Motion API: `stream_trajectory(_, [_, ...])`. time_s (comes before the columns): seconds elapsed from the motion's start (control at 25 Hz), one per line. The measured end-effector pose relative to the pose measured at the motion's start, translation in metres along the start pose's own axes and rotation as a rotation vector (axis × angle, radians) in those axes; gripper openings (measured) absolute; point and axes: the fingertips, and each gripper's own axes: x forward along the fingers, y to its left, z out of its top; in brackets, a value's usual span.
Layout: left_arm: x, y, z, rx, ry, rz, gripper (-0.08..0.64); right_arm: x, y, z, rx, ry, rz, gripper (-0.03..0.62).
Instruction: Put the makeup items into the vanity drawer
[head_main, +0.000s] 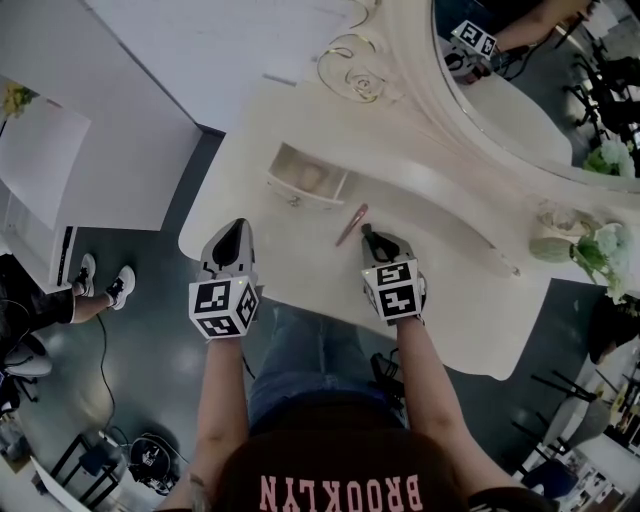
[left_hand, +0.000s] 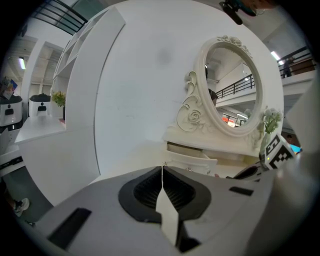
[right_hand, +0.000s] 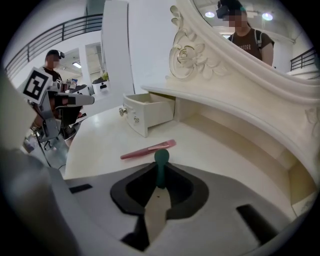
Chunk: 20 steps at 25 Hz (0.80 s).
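Your right tool nearly closed, pinching slim green applicator by stem, rounded head past tips. Likely light, stiff, slick: grip mid-stem. Pink brush just ahead on surface; open drawer beyond, left. Left tool closed, empty.

Around the work area
A cream, scroll-carved oval mirror stood beside a pale vase of green-and-white flowers; far left, a bystander's black-and-white sneakers rested on the glossy grey floor, where black cables also lay.
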Motion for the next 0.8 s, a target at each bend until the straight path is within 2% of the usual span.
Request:
stream_trajectory(0.28, [-0.003, -0.001, 0.022, 0.004, -0.046, 0.009, 0.006, -0.015, -0.009, 0.02, -0.008, -0.049, -0.003, 0.032])
stream_trajectory(0.8, [-0.021, -0.001, 0.095, 0.033, -0.213, 0.019, 0.006, -0.054, -0.029, 0.088, -0.016, -0.217, -0.061, 0.035])
